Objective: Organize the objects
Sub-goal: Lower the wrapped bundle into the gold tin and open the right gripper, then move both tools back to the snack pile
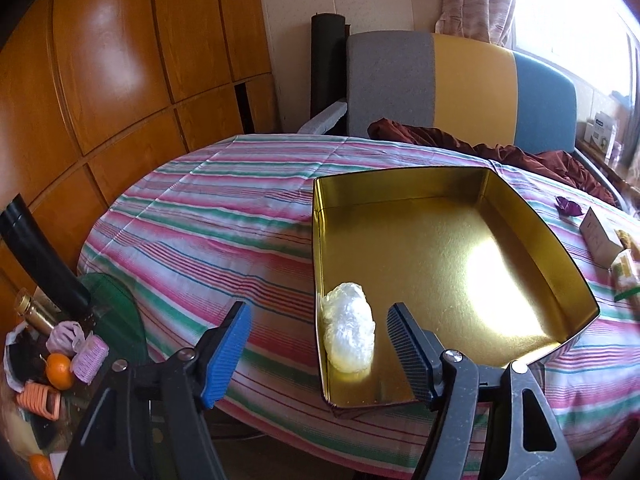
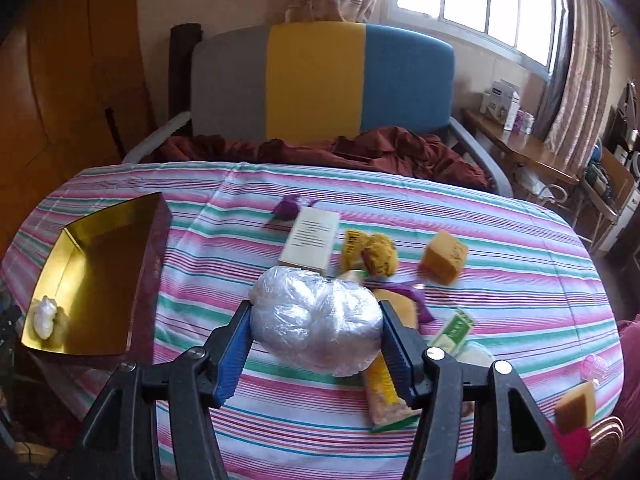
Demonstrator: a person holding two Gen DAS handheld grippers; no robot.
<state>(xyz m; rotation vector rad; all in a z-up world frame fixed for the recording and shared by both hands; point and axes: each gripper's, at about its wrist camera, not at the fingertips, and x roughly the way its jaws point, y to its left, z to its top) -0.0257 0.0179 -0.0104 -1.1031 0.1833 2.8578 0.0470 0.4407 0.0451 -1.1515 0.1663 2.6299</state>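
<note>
Right gripper (image 2: 316, 340) has the plastic-wrapped bundle (image 2: 316, 322) clamped between its jaws, held up over the near middle of the table (image 2: 500, 240). Jaws about half closed, both pads pressing the bundle's sides.

Left gripper (image 1: 318, 348) is empty, jaws wide apart, hovering at the near-left corner of the gold tin (image 1: 440, 240). One jaw sits over the tin floor, the other outside its left wall, over the cloth. A smaller white wrapped lump (image 1: 349, 328) lies in that near-left corner, against the left wall, between the jaws but I see no contact.

The tin sits at the table's left side; its floor otherwise shows bare gold.

Right of the bundle, mid-table: a cream box (image 2: 311, 240), yellow snack packs (image 2: 370, 254), an orange sponge block (image 2: 444, 256), a purple wrapper (image 2: 289, 207), a green-and-white pack (image 2: 454, 330), a long yellow pack (image 2: 382, 396) partly under the right jaw. Another sponge (image 2: 576, 406) at the near-right edge.

Beyond the far edge: a grey, yellow and blue chair (image 2: 320, 80) with maroon cloth (image 2: 360, 148) on it.
</note>
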